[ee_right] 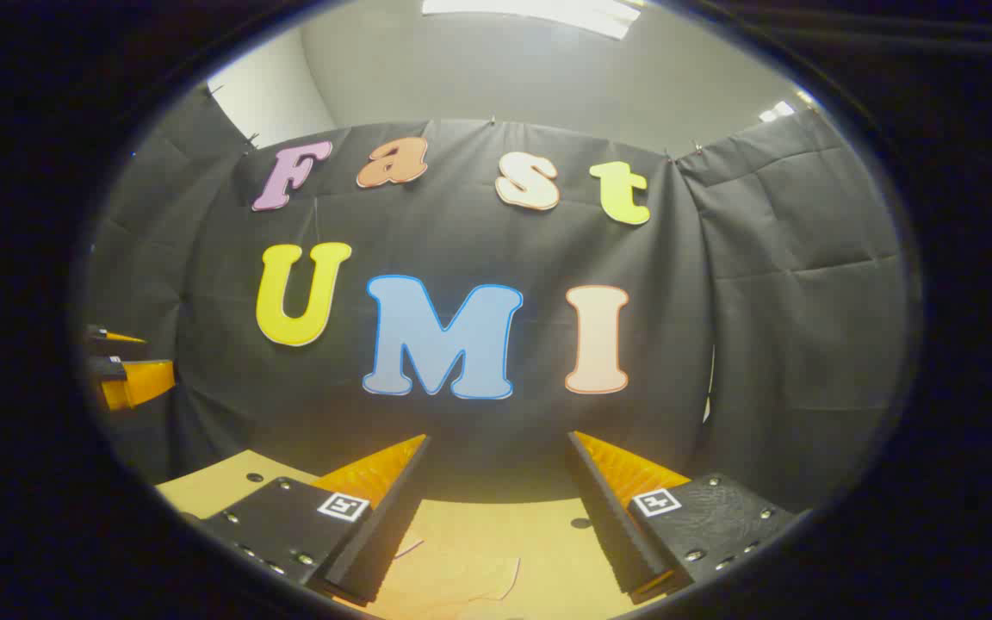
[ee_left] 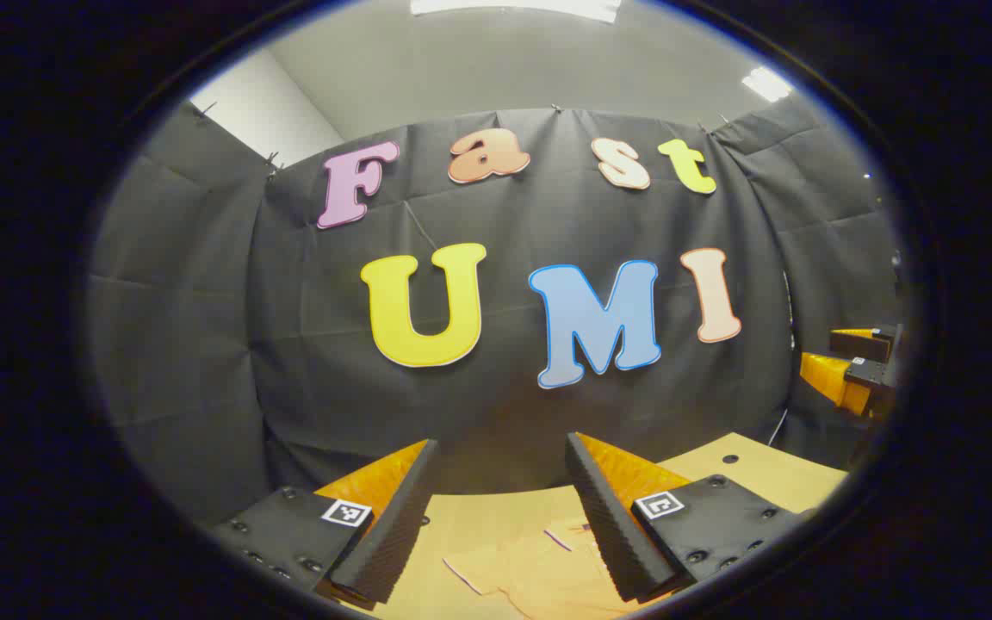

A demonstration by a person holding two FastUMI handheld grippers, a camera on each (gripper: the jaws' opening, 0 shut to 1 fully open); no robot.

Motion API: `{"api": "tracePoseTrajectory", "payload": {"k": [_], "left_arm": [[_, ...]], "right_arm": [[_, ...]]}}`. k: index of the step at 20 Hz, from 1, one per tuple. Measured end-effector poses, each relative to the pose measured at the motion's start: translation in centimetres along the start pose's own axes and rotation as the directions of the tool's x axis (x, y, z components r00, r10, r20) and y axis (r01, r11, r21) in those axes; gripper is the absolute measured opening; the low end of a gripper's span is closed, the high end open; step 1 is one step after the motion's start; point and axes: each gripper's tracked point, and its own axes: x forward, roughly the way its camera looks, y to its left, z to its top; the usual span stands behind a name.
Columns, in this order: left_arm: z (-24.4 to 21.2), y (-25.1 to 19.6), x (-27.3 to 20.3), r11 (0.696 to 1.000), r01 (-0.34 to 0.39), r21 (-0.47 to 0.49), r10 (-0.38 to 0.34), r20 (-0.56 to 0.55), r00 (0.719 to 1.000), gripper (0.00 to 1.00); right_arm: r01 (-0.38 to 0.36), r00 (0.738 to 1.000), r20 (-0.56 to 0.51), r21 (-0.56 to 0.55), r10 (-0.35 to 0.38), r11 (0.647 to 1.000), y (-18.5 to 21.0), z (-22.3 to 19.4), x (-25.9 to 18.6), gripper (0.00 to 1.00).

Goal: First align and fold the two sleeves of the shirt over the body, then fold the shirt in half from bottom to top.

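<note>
A pale orange shirt with thin dark trim lies flat on the tan table, low in the left gripper view. My left gripper is held above it, open, with nothing between its fingers. In the right gripper view another part of the shirt shows on the table below my right gripper, which is also open and holds nothing. Each gripper shows at the edge of the other's view: the right gripper at far right, the left gripper at far left, both raised off the table.
The booth's black cloth wall rises straight behind the table's far edge. The tabletop has small round holes. A grey ceiling with light panels is overhead.
</note>
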Motion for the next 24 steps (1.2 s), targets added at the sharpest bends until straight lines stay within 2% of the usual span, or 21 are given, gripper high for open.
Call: {"api": "tracePoseTrajectory", "payload": {"k": [1,7,9,10,12,13,14,15,16,18,21,22,24], "left_arm": [[0.3,-0.1,0.0,1.000,0.002,0.004,-0.002,0.003,1.000,1.00],[0.1,-0.8,-0.4,1.000,0.022,-0.012,-0.022,0.004,1.000,1.00],[0.3,-1.2,-0.3,1.000,0.030,-0.008,-0.030,0.004,1.000,1.00],[0.4,-1.3,-0.4,0.999,0.035,-0.002,-0.035,0.004,0.999,0.95],[0.4,-1.9,-0.4,0.999,0.044,0.005,-0.044,0.007,0.999,0.95],[0.4,-2.2,-0.2,0.999,0.050,0.004,-0.050,0.007,0.999,0.95],[0.4,-2.5,-0.2,0.998,0.056,0.001,-0.056,0.006,0.998,0.95],[0.2,-2.6,-0.3,0.998,0.059,0.000,-0.059,0.003,0.998,1.00],[0.1,-2.8,-0.1,0.998,0.061,0.000,-0.061,0.000,0.998,1.00],[-0.1,-3.1,-0.1,0.998,0.065,-0.002,-0.065,-0.005,0.998,1.00],[-0.2,-3.3,-0.1,0.998,0.064,-0.001,-0.064,-0.006,0.998,1.00],[-0.2,-3.5,0.0,0.998,0.065,-0.001,-0.065,-0.006,0.998,1.00],[-0.1,-3.7,0.3,0.998,0.066,-0.001,-0.066,-0.004,0.998,0.95]], "right_arm": [[0.001,1.000,-0.004,-0.002,-0.001,1.000,0.0,-0.1,-0.1,0.95],[0.007,1.000,-0.026,-0.008,-0.007,1.000,-0.2,-0.3,-0.5,0.95],[0.012,0.999,-0.036,0.001,-0.012,1.000,-0.1,-0.4,-0.7,0.92],[0.016,0.999,-0.043,0.006,-0.015,1.000,-0.1,-0.5,-0.8,0.95],[0.019,0.998,-0.057,0.011,-0.018,1.000,-0.1,-0.7,-1.1,0.95],[0.022,0.997,-0.067,0.012,-0.022,1.000,-0.1,-0.8,-1.2,0.92],[0.024,0.997,-0.074,0.012,-0.023,1.000,-0.1,-0.8,-1.3,0.95],[0.024,0.997,-0.080,0.014,-0.023,1.000,-0.1,-0.9,-1.4,0.95],[0.024,0.996,-0.082,0.016,-0.023,1.000,-0.1,-0.9,-1.3,0.92],[0.030,0.995,-0.094,0.019,-0.028,0.999,-0.2,-1.2,-1.5,0.95],[0.037,0.992,-0.119,0.024,-0.034,0.999,-0.8,-2.7,-1.0,0.95],[0.036,0.991,-0.131,0.025,-0.033,0.999,-0.9,-3.4,-0.8,0.92],[0.028,0.982,-0.189,0.030,-0.022,0.999,-1.0,-6.1,-0.3,0.95]]}}
